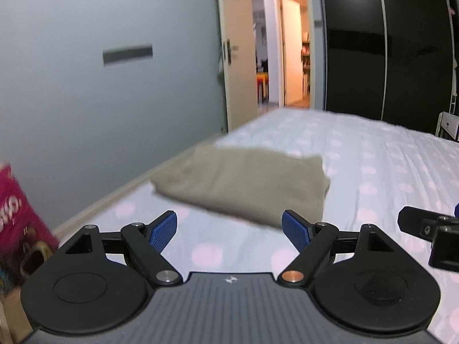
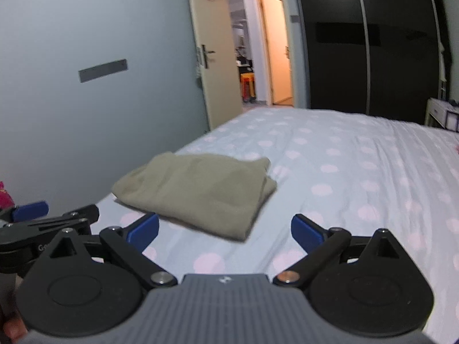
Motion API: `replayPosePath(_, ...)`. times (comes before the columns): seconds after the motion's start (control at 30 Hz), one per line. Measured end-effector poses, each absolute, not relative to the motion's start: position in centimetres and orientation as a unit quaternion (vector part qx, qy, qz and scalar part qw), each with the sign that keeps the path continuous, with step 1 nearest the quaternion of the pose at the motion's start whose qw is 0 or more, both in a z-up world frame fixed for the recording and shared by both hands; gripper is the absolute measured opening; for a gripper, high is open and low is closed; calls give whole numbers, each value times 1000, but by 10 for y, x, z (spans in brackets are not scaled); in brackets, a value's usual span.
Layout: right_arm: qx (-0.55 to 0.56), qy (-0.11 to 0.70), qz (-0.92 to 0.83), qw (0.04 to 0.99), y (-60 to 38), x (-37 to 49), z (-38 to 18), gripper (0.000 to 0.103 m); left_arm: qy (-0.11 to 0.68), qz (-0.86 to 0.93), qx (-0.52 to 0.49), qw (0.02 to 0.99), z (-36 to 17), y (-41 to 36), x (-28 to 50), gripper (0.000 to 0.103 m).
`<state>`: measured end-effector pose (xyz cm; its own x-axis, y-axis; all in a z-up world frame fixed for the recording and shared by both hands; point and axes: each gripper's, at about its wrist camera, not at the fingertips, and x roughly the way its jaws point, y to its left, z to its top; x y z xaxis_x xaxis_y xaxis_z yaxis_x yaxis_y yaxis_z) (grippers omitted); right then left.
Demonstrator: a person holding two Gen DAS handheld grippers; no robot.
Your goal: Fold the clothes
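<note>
Garment: olive cloth (image 1: 243,183) lies on bed (image 1: 373,166) as a compact flat rectangle, several layers thick, near the bed's left edge by the wall; edges roughly squared, one corner at far right a bit loose.
Bed: pale sheet w/ pink dots; bare sheet all round the cloth, so it sits as a lone bundle. No other clothes in view.
L tongs (image 1: 229,229): blue fingers wide apart, nothing between them; hover low over sheet, just short of cloth's near edge, aimed along the bed.
R tongs (image 2: 225,230): fingers likewise spread, empty; level w/ L tongs, cloth ahead and slightly left of centre. Each tool's side shows at the rim of the other's view, so the two are held close, side by side.
Why held so: judged, both pairs spread and clear of the cloth suit either a release after a last fold or a reach for the near edge; blur in both views fits motion, direction not readable.
Task state: judged, the cloth lies as a folded item would. Scene fits a finished fold w/ tongs off it, or a half-size bundle due one more fold; pictures don't settle which.
Risk: loose far-right corner may spring open if bundle is nudged.
</note>
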<state>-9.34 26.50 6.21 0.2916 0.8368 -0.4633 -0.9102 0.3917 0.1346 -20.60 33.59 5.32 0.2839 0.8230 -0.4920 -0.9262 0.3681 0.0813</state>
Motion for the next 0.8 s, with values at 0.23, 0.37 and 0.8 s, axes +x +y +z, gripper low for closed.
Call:
replayPosePath(0.23, -80, 239, 535, 806, 236, -116, 36, 99, 250, 541, -139, 791, 31, 313, -218, 80)
replayPosePath(0.37, -81, 227, 541, 806, 224, -126, 38, 99, 244, 537, -145, 795, 32, 299, -225, 80)
replayPosePath(0.8, -77, 207, 550, 806, 203, -140, 50, 100, 236, 535, -155, 797, 39, 283, -232, 80)
